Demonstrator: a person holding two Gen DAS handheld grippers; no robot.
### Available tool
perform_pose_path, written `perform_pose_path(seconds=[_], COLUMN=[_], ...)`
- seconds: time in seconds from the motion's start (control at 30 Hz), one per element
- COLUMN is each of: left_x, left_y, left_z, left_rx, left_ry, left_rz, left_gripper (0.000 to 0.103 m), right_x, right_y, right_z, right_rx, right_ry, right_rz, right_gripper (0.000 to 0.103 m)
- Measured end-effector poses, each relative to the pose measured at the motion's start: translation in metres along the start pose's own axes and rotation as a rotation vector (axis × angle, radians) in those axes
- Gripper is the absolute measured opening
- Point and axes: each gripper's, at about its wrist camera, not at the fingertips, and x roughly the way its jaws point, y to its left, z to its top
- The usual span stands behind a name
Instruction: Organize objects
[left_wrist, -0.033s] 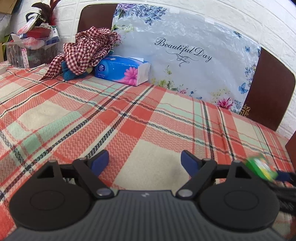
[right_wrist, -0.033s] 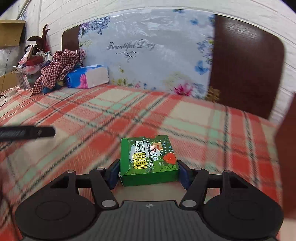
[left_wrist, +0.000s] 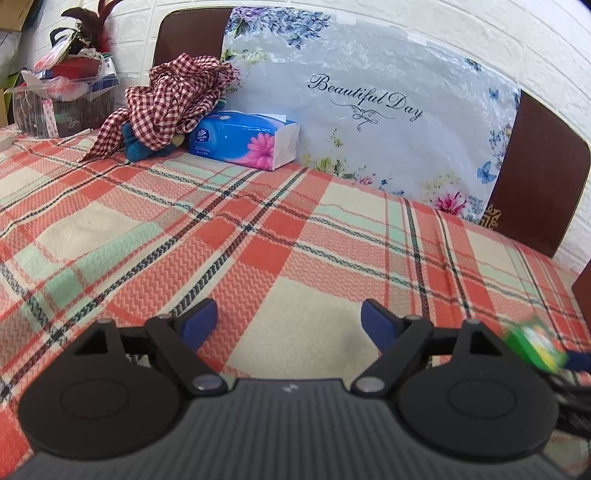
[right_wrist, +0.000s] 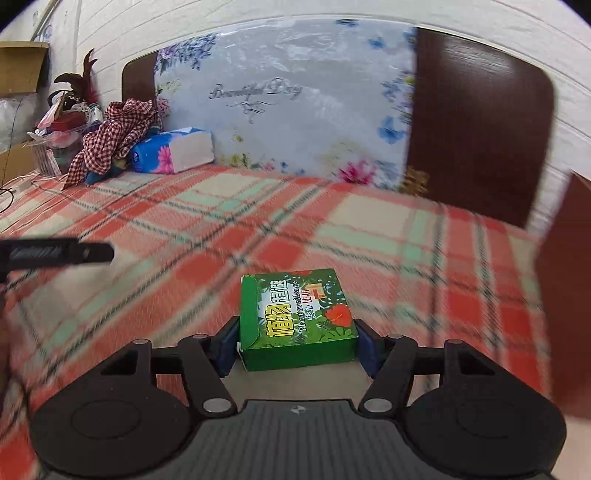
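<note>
One green printed cardboard box (right_wrist: 297, 317) sits clamped in the right gripper (right_wrist: 295, 345); left gripper (left_wrist: 288, 323) gapes wide, holding nothing; one clear plastic bin (left_wrist: 61, 107) holds mixed clutter.

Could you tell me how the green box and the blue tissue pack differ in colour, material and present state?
The green box is stiff printed card with leaf art; the blue tissue pack is soft wrapper with pink flowers. The green box is clamped between the fingers of the right hand-held gripper, while the blue tissue pack lies untouched on the tablecloth beside the checked cloth. The box looks flatter. Both are rectangular packages.
</note>
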Motion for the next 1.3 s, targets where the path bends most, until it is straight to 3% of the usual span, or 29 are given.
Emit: perform_pose_path(seconds=[0.23, 0.33, 0.4, 0.57, 0.63, 0.73, 0.87, 0.9, 0.97, 1.0, 1.07, 1.13, 1.3], left_x=[0.000, -0.019, -0.038, -0.072, -0.078, -0.080, -0.071, -0.068, -0.073, -0.075, -0.078, -0.090, -0.125], left_y=[-0.038, -0.067, -0.101, -0.180, -0.207, -0.239, -0.270, -0.275, -0.285, -0.291, -0.297, -0.307, -0.364], left_z=[-0.003, -0.009, -0.019, -0.034, -0.035, -0.040, -0.057, -0.063, -0.067, -0.067, -0.058, -0.041, 0.006], left_rx=[0.182, 0.163, 0.217, 0.177, 0.162, 0.166, 0.218, 0.238, 0.289, 0.318, 0.318, 0.328, 0.446], left_ry=[0.071, 0.146, 0.188, 0.415, 0.504, 0.591, 0.675, 0.674, 0.614, 0.609, 0.614, 0.584, 0.377], left_rz=[0.100, -0.038, -0.149, -0.514, -0.619, -0.685, -0.668, -0.655, -0.650, -0.661, -0.659, -0.693, -0.800], left_gripper=[0.089, 0.089, 0.089, 0.087, 0.087, 0.087, 0.087, 0.086, 0.072, 0.064, 0.061, 0.059, 0.059], right_x=[-0.095, -0.130, -0.148, -0.171, -0.170, -0.168, -0.155, -0.149, -0.145, -0.145, -0.149, -0.165, -0.195], right_y=[-0.055, -0.075, -0.084, -0.094, -0.093, -0.094, -0.095, -0.098, -0.101, -0.102, -0.106, -0.110, -0.134], right_z=[-0.063, -0.087, -0.101, -0.118, -0.117, -0.109, -0.101, -0.101, -0.099, -0.097, -0.097, -0.096, -0.075], right_rx=[0.127, 0.204, 0.243, 0.285, 0.270, 0.214, 0.129, 0.132, 0.137, 0.134, 0.156, 0.164, 0.147], right_ry=[0.032, 0.027, 0.018, 0.008, 0.013, 0.019, 0.038, 0.053, 0.046, 0.040, 0.001, -0.093, -0.343], right_rz=[-0.176, -0.341, -0.413, -0.389, -0.373, -0.341, -0.333, -0.310, -0.250, -0.244, -0.261, -0.291, -0.446], right_gripper=[0.062, 0.065, 0.088, 0.088, 0.088, 0.088, 0.087, 0.080, 0.061, 0.061, 0.061, 0.061, 0.061])
